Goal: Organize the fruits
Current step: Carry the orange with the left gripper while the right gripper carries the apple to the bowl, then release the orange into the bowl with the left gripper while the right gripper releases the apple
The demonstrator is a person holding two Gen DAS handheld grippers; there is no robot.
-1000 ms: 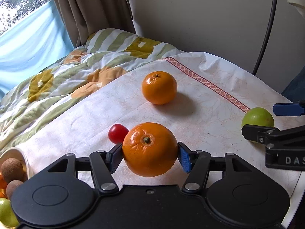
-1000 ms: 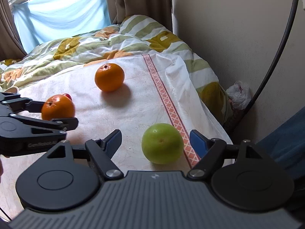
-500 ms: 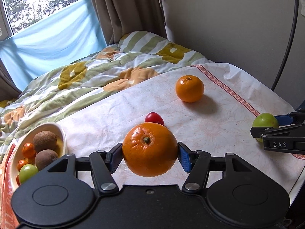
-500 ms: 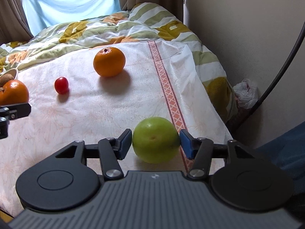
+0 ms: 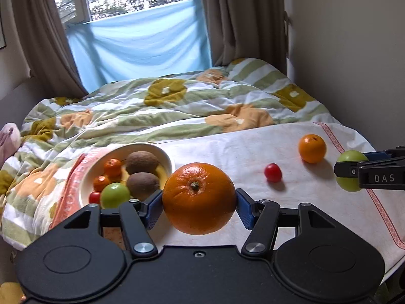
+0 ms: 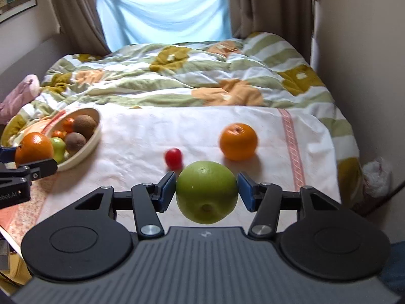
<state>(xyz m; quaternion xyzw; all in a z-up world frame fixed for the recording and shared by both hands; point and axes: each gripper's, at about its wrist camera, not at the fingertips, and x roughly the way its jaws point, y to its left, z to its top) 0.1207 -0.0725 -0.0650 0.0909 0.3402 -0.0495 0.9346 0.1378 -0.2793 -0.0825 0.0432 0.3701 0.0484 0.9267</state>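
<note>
My left gripper (image 5: 198, 204) is shut on a large orange (image 5: 199, 197) and holds it above the white cloth, just right of the cream bowl (image 5: 165, 155). The bowl holds kiwis (image 5: 141, 162), small oranges and a green fruit (image 5: 115, 195). My right gripper (image 6: 206, 191) is shut on a green apple (image 6: 206, 192), lifted off the cloth. The left gripper (image 6: 17, 162) with its orange (image 6: 34, 148) shows at the far left of the right wrist view, by the bowl (image 6: 86, 149). A second orange (image 6: 238, 141) and a red tomato (image 6: 174, 157) lie on the cloth.
The white cloth (image 6: 141, 131) covers the near part of a bed with a striped floral duvet (image 5: 164, 109). A wall runs along the right side, a curtained window stands behind. A pink item (image 6: 19, 93) lies at the far left.
My left gripper has swung left with the orange, so the bowl is now close. My right gripper has shut on the green apple and lifted it off the cloth.
</note>
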